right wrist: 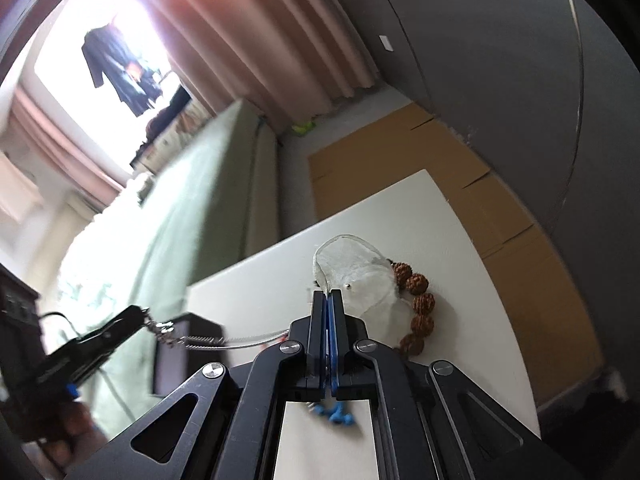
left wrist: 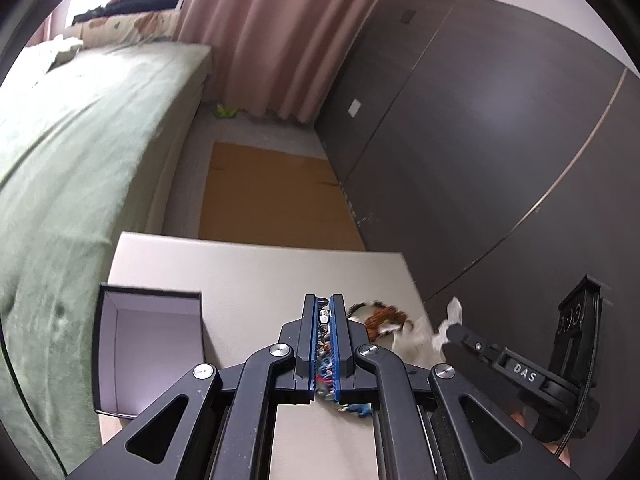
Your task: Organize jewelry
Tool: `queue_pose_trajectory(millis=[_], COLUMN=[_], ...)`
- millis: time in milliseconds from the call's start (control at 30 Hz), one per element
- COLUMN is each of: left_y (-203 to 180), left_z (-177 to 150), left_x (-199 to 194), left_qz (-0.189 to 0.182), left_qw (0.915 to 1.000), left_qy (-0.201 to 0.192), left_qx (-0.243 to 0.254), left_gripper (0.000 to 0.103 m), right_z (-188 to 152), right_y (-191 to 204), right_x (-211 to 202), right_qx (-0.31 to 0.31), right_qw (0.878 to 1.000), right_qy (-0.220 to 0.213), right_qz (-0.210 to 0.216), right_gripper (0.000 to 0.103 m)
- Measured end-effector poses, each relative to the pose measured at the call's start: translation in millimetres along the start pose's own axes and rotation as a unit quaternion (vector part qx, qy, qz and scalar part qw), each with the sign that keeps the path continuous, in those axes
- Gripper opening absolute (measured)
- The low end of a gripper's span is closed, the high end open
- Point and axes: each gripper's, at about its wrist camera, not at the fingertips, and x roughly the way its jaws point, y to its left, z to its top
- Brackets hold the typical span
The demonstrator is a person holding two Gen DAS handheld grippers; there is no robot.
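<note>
My left gripper point(left wrist: 325, 300) is shut on a beaded charm chain point(left wrist: 323, 354) with silver, red and blue bits, held above the white table point(left wrist: 248, 272). It shows as a silver chain point(right wrist: 200, 342) hanging from the left gripper point(right wrist: 138, 316) in the right wrist view. My right gripper point(right wrist: 328, 294) is shut on a clear plastic bag point(right wrist: 356, 272) lifted over the table point(right wrist: 460, 240). A brown bead bracelet point(right wrist: 420, 308) lies beside and partly under the bag. The right gripper point(left wrist: 452, 322) with the bag point(left wrist: 424, 332) also shows in the left wrist view, near the bracelet point(left wrist: 384, 318).
An open dark box with a pale lining point(left wrist: 148, 344) stands on the table's left part. A green bed point(left wrist: 80, 140) is to the left, a dark wardrobe point(left wrist: 480, 120) to the right, cardboard point(left wrist: 276, 196) on the floor beyond the table.
</note>
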Motion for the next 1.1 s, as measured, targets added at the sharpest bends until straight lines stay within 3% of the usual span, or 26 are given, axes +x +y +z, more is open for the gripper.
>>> queue_pose_trajectory(millis=[200,533,1100], left_y=[-19,-49,-68], left_z=[14,48,105], left_x=[-28,-74,-158], left_qz=[0.005,0.034,0.073], left_qw=[0.9995,0.9960,0.9824], left_qy=[-0.025,-0.069,-0.153], left_qx=[0.020,0.045,0.078], left_gripper=[0.005,0.005,0.005], right_z=[-4,1,2], right_y=[-8,-6,7], right_x=[-25,-33,-33], right_qx=[0.007,0.025,0.018], right_qw=[0.999,0.998,0.996], right_qy=[-0.014,-0.026,-0.030], right_qz=[0.030,0.055,0.088], right_gripper=[0.002,0.003,0.003])
